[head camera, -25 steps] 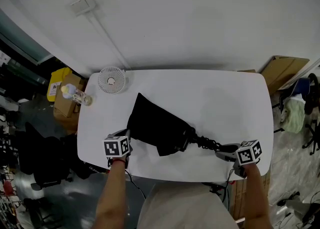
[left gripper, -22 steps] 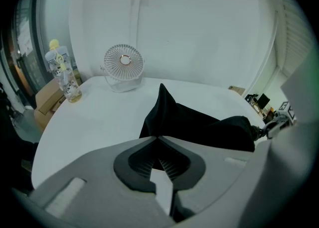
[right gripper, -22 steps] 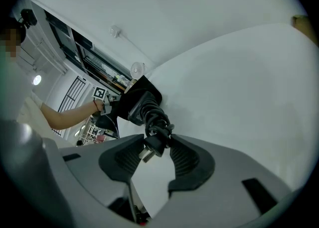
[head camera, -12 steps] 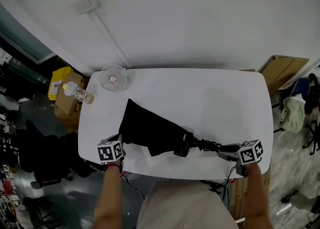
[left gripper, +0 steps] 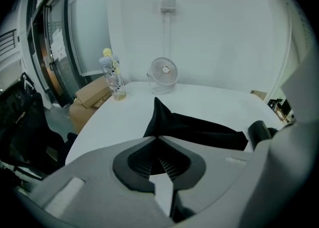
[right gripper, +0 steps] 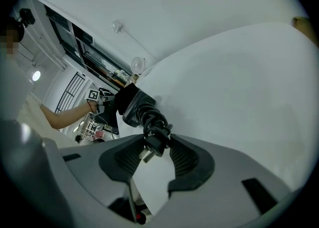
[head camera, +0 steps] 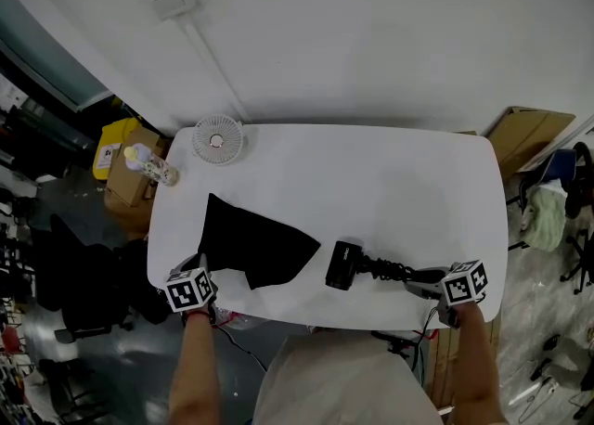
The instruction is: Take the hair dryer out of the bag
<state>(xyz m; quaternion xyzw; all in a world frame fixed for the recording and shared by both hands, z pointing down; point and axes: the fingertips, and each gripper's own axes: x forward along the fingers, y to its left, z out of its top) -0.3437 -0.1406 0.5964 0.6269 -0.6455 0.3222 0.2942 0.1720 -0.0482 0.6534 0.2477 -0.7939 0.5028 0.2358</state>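
Black fabric bag [head camera: 255, 247] lies slack at the near-left of the white surface [head camera: 408, 182]. The hair dryer [head camera: 344, 265] is out of it, lying just beside the bag's open end with a sliver of surface showing between them.

Left hand-held gripper [left gripper: 158, 138]: clamped on a corner of the bag. Right hand-held gripper [right gripper: 157, 142]: closed on the plug [right gripper: 151, 148] at the end of the coiled cord [head camera: 385, 268] — the dryer body itself is not held.

Risk, as judged: any further tug loads only the cord. The plug could slip from the pads, or the dryer could skid to the near edge and drop.

Pose: both forearms enter from the near edge, well apart. The left gripper is pitched steeply down at the near-left corner — the right is tilted down, pointing along the cord.
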